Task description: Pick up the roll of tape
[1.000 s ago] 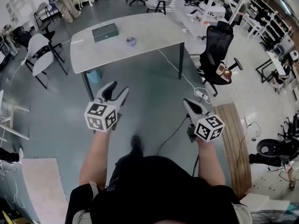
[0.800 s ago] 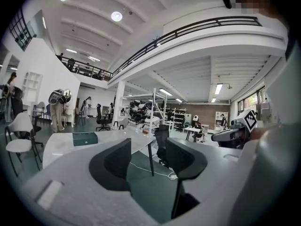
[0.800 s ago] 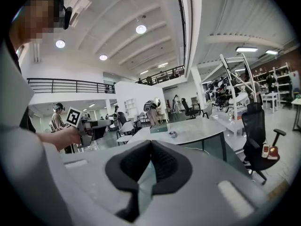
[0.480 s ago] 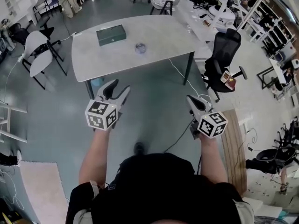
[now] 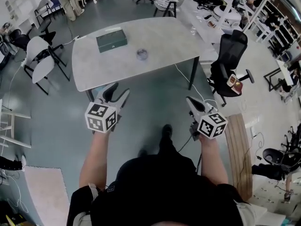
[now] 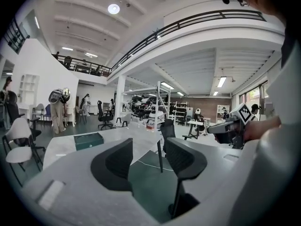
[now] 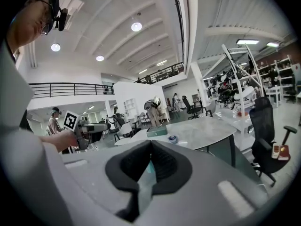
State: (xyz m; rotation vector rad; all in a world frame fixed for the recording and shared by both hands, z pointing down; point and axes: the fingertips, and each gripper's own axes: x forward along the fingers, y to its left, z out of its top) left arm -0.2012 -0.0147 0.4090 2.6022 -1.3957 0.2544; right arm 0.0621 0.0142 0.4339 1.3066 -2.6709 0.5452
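**A:** On the far tabletop (image 5: pixel 160 36), where's the tape (image 5: pixel 142 54)?

**B:** Near the middle, right of the green box (image 5: pixel 112 40) and apart from it. Both tools hang over the floor, well short of it.

**A:** Why held like that?

**B:** Carried ready for the reach, I'd judge. The left tool (image 5: pixel 119 89) has its jaws wide, with nothing between them. The right tool (image 5: pixel 189 100) has its jaws together and is empty.

**A:** Which way does the tape point?

**B:** It seems to lie flat with the hole upward, so its axis stands upright. Being round, it has no long side. It's too small to be sure.
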